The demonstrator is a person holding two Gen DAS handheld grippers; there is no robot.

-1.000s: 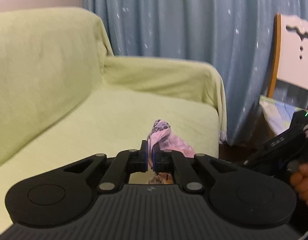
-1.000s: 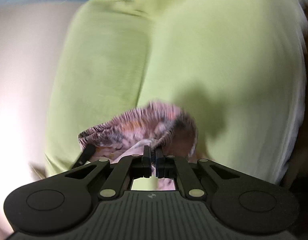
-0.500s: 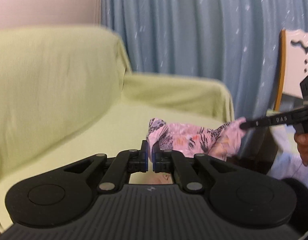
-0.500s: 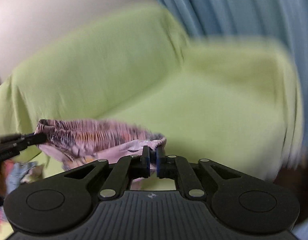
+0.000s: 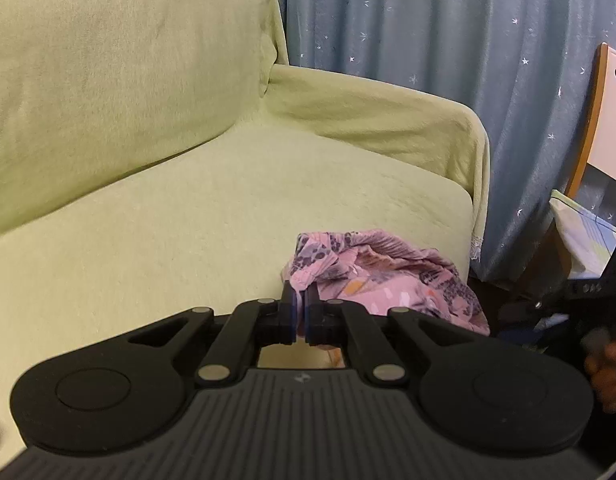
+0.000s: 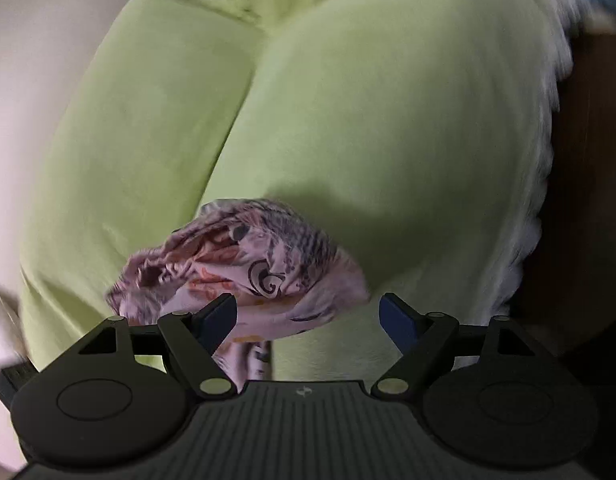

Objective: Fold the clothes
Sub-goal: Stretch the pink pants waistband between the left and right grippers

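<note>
A pink patterned garment (image 5: pixel 392 280) lies bunched near the front right corner of the green sofa seat (image 5: pixel 227 216). My left gripper (image 5: pixel 300 300) is shut on the garment's gathered edge. In the right wrist view the same garment (image 6: pixel 251 276) hangs crumpled just ahead of my right gripper (image 6: pixel 308 314), which is open, its blue-padded fingers (image 6: pixel 396 316) spread wide and holding nothing. The right gripper's body (image 5: pixel 588 292) and a hand (image 5: pixel 606 372) show at the right edge of the left wrist view.
The sofa has a green cover over its backrest (image 5: pixel 107 72) and armrest (image 5: pixel 372 116). A blue starred curtain (image 5: pixel 448 40) hangs behind. A wooden chair (image 5: pixel 604 120) with folded fabric (image 5: pixel 584 236) on it stands at the right.
My right gripper has opened and let go of the garment, which was stretched between both grippers half a second ago. The cloth now droops bunched from my left gripper, lower over the seat.
</note>
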